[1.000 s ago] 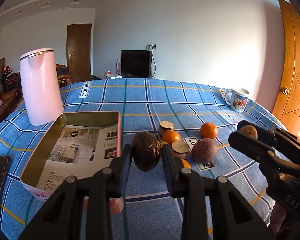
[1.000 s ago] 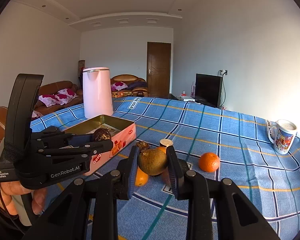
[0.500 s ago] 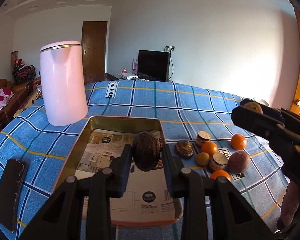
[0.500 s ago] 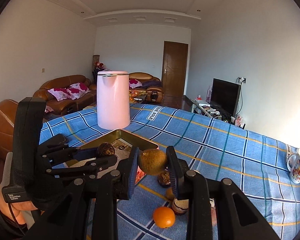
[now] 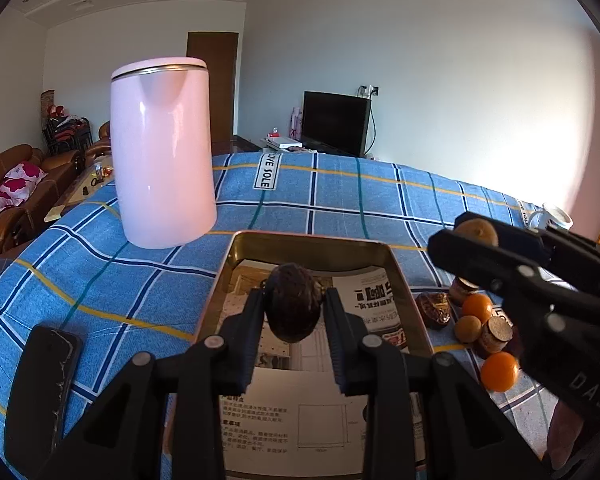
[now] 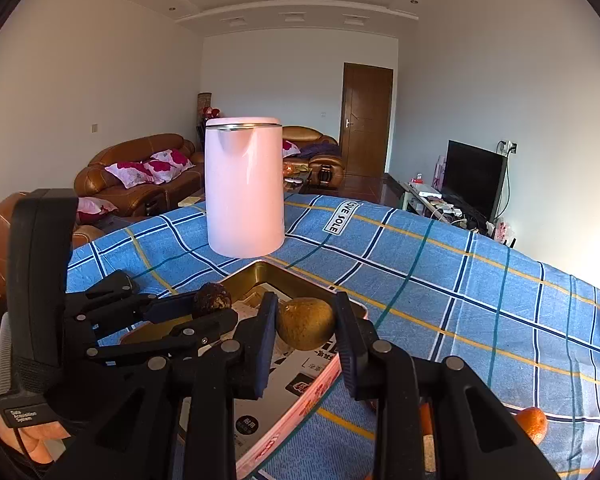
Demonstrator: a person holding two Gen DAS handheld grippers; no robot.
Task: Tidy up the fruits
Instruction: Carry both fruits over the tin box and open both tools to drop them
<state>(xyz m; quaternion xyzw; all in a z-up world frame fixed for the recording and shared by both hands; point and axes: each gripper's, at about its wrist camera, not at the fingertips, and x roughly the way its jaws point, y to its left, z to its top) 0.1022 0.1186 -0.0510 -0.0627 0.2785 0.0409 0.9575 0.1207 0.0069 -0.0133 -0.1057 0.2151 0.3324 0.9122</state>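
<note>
Now the left gripper [image 5: 294, 312] is clamped on a dark wrinkled fruit [image 5: 293, 307], both fingers pressed against its sides, and it holds the fruit above the tin [image 5: 306, 243], over the printed paper [image 5: 374, 296] that lines the bottom. The right gripper [image 6: 306, 322] is clamped the same way on a brown-green fruit [image 6: 305, 322], held over the tin's near right rim; in the left view that gripper comes in from the right with its fruit showing at the tips [image 5: 476, 231].

The tin is a shallow rectangular box with a gold inside and a pink outer wall [image 6: 300, 412]. To its right on the cloth lies the rest of the pile: a dark fruit [image 5: 433, 309] just beside the tin wall, two oranges [image 5: 476, 305] [image 5: 499, 371], a small tan fruit [image 5: 467, 328], and two brown pieces with flat cut tops [image 5: 496, 334], all close together. One orange [image 6: 534, 420] shows at the lower right in the right view.

Behind the tin stands a pink kettle [image 5: 162, 152], upright, apart from the tin's far left corner. A black phone [image 5: 40, 392] lies near the table's left edge. A white mug [image 5: 552, 218] sits at the far right edge. A blue plaid cloth [image 5: 340, 196] covers the table.
</note>
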